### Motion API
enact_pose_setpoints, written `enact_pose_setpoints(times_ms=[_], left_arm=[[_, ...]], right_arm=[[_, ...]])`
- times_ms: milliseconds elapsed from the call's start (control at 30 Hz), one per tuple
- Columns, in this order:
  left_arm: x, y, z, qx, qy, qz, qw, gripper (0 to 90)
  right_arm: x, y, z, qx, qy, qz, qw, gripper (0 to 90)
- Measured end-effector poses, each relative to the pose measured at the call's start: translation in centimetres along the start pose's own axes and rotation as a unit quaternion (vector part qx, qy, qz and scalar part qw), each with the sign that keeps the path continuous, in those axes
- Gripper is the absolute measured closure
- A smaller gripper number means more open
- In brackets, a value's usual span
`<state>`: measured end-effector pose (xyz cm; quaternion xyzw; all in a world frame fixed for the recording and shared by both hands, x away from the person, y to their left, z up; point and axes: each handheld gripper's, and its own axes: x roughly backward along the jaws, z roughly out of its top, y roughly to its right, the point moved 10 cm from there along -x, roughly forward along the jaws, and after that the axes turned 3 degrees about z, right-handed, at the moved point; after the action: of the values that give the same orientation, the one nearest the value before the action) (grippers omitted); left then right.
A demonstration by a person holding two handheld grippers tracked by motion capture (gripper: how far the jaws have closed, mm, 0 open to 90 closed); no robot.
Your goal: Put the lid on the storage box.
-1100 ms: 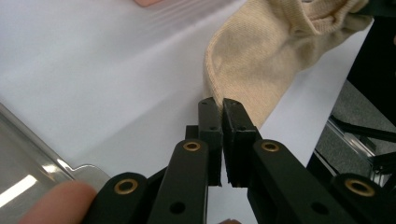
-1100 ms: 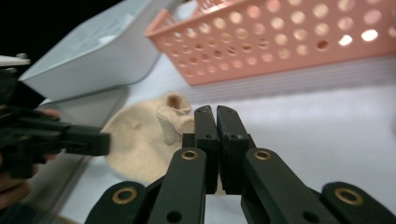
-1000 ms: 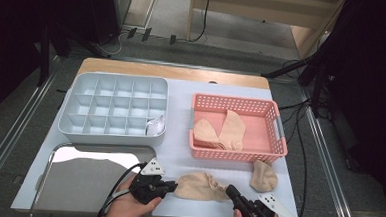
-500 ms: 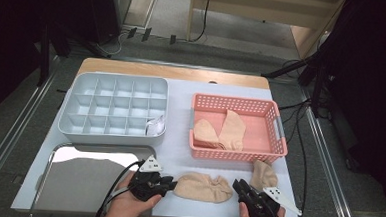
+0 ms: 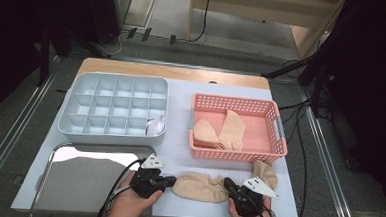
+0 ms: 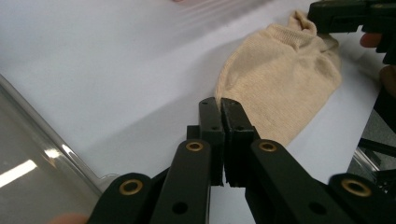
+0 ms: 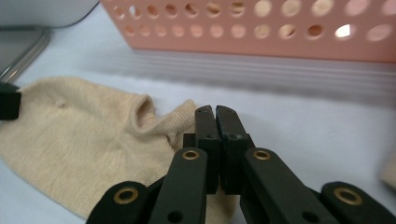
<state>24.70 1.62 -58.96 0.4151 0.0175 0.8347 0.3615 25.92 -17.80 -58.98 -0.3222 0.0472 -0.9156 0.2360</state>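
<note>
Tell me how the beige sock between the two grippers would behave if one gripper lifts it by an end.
The sock is thin knit and lies flat with soft folds at its cuff, so it would probably droop and hang limp. It looks light. The ribbed cloth seems unlikely to slip from shut jaws.

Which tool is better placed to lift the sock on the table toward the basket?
Right, probably. The right tool sits at the sock end nearer the basket; the left tool is at the far end.

sock (image 5: pixel 199 187): beige knit cloth, matt, fine ribbing
basket (image 5: pixel 279 141): pink plastic, perforated
tray (image 5: pixel 77 182): shiny metal, mirror-like
organizer (image 5: pixel 70 112): pale grey plastic, smooth
table (image 5: pixel 178 112): white, matt
</note>
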Motion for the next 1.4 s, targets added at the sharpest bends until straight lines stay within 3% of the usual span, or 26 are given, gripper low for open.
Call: enact_pose_setpoints(times_ms=[200, 400, 600, 667, 767, 867, 1033, 1100, 1233, 1400], left_arm=[[0.2, -0.6, 0.3, 0.000, 0.006, 0.015, 0.9999, 90.0], [0.1, -1.3, 0.6, 0.010, 0.011, 0.019, 0.9997, 90.0], [-0.5, -1.0, 1.0, 0.006, 0.019, 0.017, 0.9997, 90.0], [-0.6, -1.0, 1.2, 0.007, 0.024, 0.014, 0.9996, 89.2], [-0.6, -0.9, 1.4, 0.006, 0.029, 0.015, 0.9994, 86.9], [-0.4, -1.0, 1.5, 0.009, 0.035, 0.021, 0.9991, 77.5], [0.0, -1.5, 1.6, 0.018, 0.040, 0.032, 0.9985, 60.8], [0.2, -1.6, 1.5, 0.024, 0.043, 0.032, 0.9983, 56.1], [0.9, -1.6, 1.6, 0.028, 0.054, 0.028, 0.9978, 51.9], [1.4, -1.6, 1.6, 0.027, 0.056, 0.025, 0.9977, 51.4]], right_arm=[[0.2, 1.3, 1.5, -0.005, 0.022, -0.020, 0.9995, 90.0], [-0.5, 2.5, 1.7, -0.006, 0.006, -0.054, 0.9985, 90.0], [-0.9, 1.9, 2.3, -0.001, 0.031, -0.015, 0.9994, 88.3], [-0.7, 2.0, 2.5, 0.001, 0.036, -0.013, 0.9993, 80.9], [0.0, 2.6, 2.9, -0.010, 0.051, -0.007, 0.9986, 77.7], [1.5, 3.6, 3.4, -0.026, 0.068, -0.010, 0.9973, 77.4], [4.8, 5.9, 4.5, -0.035, 0.095, -0.031, 0.9944, 75.8], [5.7, 7.0, 4.6, -0.050, 0.107, -0.041, 0.9922, 74.6], [6.4, 8.6, 4.2, -0.065, 0.112, -0.071, 0.9891, 59.3], [4.5, 9.5, 2.4, -0.059, 0.062, -0.113, 0.9899, 40.7]])
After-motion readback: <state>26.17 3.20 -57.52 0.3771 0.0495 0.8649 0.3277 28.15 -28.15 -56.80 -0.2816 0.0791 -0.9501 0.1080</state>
